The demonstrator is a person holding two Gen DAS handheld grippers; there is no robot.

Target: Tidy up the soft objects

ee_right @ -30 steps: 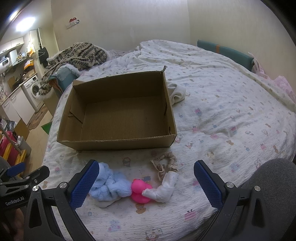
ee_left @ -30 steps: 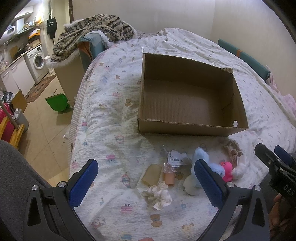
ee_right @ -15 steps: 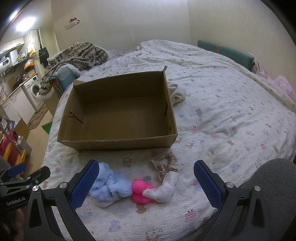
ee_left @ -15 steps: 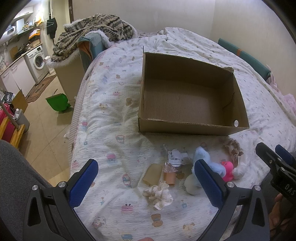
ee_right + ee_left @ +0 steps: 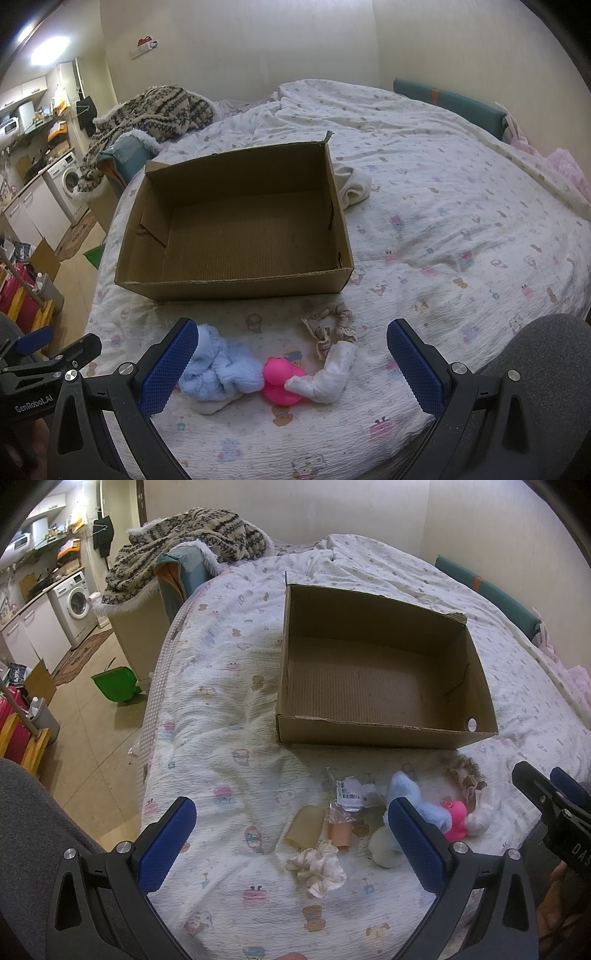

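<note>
An empty cardboard box (image 5: 236, 225) is seen on the bed (image 5: 461, 229). Before it, a blue plush (image 5: 221, 373), pink duck (image 5: 280, 380) and white cloth (image 5: 332, 373) are framed by the wide-spread right tongs (image 5: 291, 365).

Bed (image 5: 461, 221) with white cartoon-print quilt. On it: open cardboard box (image 5: 236, 284), empty; cream cloth (image 5: 354, 184) touching the box's far right side. Nearer than the box, a loose row: cream scrunchie (image 5: 317, 867), tan roll (image 5: 304, 827), peach tube (image 5: 340, 832), barcode tag (image 5: 352, 794), blue plush (image 5: 221, 373), pink duck (image 5: 280, 380), white roll (image 5: 328, 376), beige scrunchie (image 5: 332, 325).
</note>
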